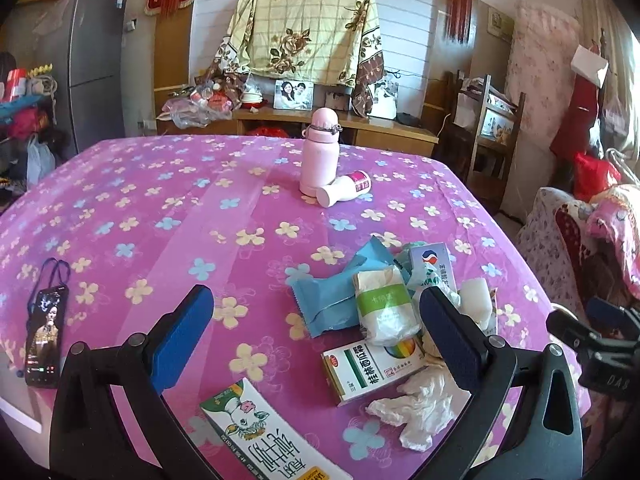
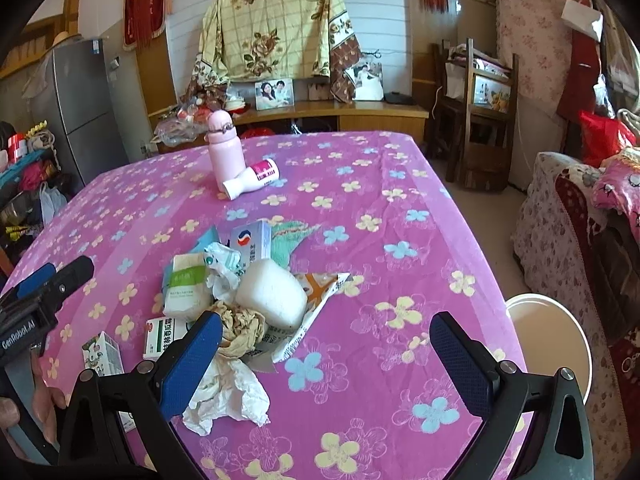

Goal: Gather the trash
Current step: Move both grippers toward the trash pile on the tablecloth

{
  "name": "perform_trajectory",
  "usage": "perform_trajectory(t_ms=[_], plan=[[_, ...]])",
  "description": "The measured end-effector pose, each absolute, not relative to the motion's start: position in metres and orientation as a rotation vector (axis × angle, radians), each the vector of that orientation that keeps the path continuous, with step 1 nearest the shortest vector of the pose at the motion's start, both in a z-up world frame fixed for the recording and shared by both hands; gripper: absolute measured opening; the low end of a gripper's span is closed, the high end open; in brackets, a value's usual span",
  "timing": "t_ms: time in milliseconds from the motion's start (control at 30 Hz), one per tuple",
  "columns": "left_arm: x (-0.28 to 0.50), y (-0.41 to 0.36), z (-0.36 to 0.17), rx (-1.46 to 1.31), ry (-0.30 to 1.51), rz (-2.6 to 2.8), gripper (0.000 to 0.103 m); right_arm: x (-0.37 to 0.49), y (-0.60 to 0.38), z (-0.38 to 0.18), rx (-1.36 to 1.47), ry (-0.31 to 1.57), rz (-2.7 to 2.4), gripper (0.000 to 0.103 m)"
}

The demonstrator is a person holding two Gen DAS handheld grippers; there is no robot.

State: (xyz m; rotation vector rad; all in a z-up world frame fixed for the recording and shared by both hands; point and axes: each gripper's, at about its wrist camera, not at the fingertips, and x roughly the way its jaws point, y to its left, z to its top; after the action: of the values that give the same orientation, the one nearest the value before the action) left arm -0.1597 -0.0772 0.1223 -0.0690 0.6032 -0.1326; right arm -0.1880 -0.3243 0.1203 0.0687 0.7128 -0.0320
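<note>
A heap of trash lies on the pink flowered tablecloth (image 1: 160, 200): a blue wrapper (image 1: 332, 292), a tissue pack (image 1: 384, 308), a green-and-white medicine box (image 1: 368, 368), crumpled white tissue (image 1: 416, 408) and a milk carton (image 1: 256, 432). My left gripper (image 1: 316, 332) is open and empty just above the near side of the heap. In the right wrist view I see a white foam block (image 2: 272, 292), brown crumpled paper (image 2: 240, 328) and white tissue (image 2: 228, 392). My right gripper (image 2: 328, 356) is open and empty, its left finger beside the tissue.
A pink bottle (image 1: 318, 152) stands at the far middle with a white bottle (image 1: 344, 192) lying beside it. A phone (image 1: 46, 336) lies at the table's left edge. A white bucket (image 2: 552, 340) stands on the floor off the right edge. A sofa (image 2: 580, 220) is on the right.
</note>
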Motion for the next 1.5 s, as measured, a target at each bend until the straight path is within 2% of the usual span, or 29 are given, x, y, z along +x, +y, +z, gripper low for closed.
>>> perform_trajectory(t_ms=[633,1500], plan=[[-0.180,-0.082,0.136,-0.034,0.511,-0.103,0.102,-0.196,-0.323,0.132,0.090,0.640,-0.013,0.103],[-0.184,-0.077,0.132,-0.046,0.516,-0.083,0.102,-0.199,-0.316,0.133,0.051,0.631,-0.002,0.103]])
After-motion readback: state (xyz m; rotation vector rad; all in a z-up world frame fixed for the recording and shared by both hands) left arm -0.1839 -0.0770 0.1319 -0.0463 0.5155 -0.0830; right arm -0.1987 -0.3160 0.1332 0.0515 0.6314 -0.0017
